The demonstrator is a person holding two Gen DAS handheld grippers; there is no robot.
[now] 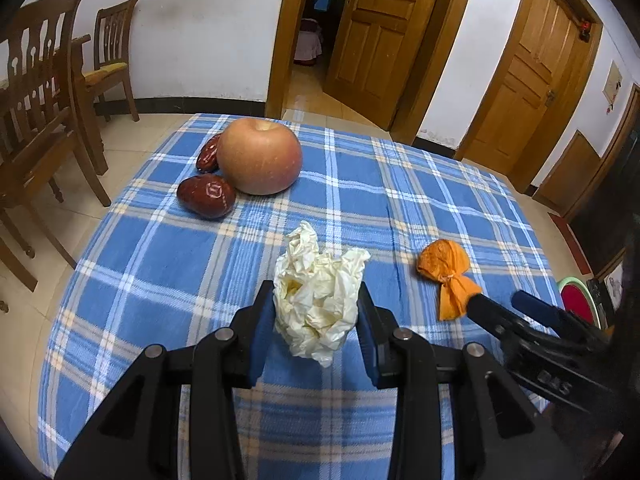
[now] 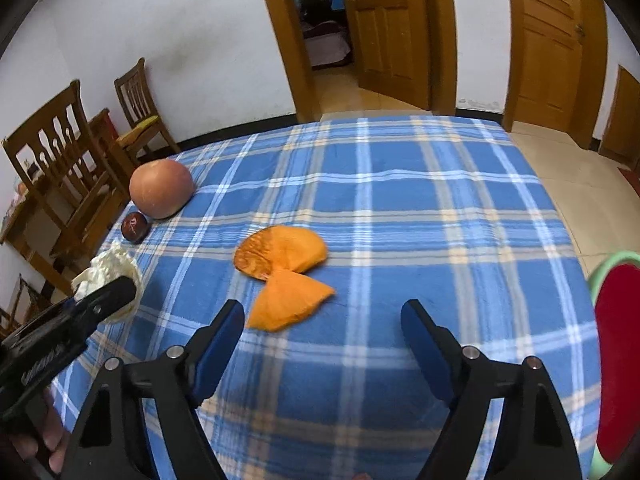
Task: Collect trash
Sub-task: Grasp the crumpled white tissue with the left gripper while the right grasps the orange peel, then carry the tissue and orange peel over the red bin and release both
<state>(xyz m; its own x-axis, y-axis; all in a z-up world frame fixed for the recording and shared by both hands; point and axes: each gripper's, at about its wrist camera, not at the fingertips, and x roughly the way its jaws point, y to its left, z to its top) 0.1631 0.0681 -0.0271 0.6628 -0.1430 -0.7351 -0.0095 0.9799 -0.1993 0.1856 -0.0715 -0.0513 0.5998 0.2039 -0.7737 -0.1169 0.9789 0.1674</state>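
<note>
Left wrist view — left gripper (image 1: 316, 312) around crumpled tissue (image 1: 316, 300).

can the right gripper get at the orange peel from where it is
Probably yes: the right gripper is open, the orange peel lies just ahead on bare tablecloth, nothing between them.

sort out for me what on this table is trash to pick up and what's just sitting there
Trash for the job:
- crumpled tissue, clamped in the left gripper
- orange peel, ahead of the open right gripper

Just lying about:
- apple
- two red dates beside the apple
- checked tablecloth
- wooden chairs
</note>
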